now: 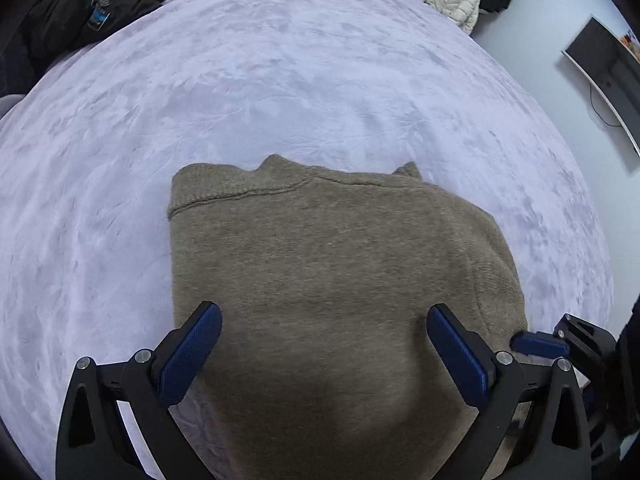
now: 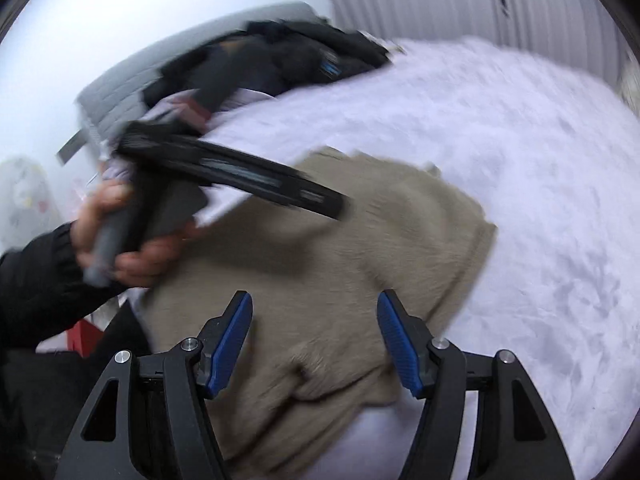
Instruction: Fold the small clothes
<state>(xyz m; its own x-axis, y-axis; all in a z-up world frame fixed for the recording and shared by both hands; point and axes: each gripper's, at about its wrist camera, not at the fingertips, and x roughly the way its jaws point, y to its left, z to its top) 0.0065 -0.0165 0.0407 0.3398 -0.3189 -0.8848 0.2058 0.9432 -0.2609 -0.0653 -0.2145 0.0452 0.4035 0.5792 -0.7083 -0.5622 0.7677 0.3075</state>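
Sweater [image 1: 332,280], olive-brown knit, lies folded flat on the pale lilac bedspread [image 1: 280,80]. Left gripper [image 1: 324,344] hangs above it, jaws spread wide, empty. Right gripper [image 2: 315,340] is likewise spread over its hem. Dark clothes [image 1: 80,12] are heaped at the bed's far edge.

The olive-tan knit sweater [image 1: 328,280] lies folded into a compact block on the bed; collar edge farthest from the left tool, seam showing.
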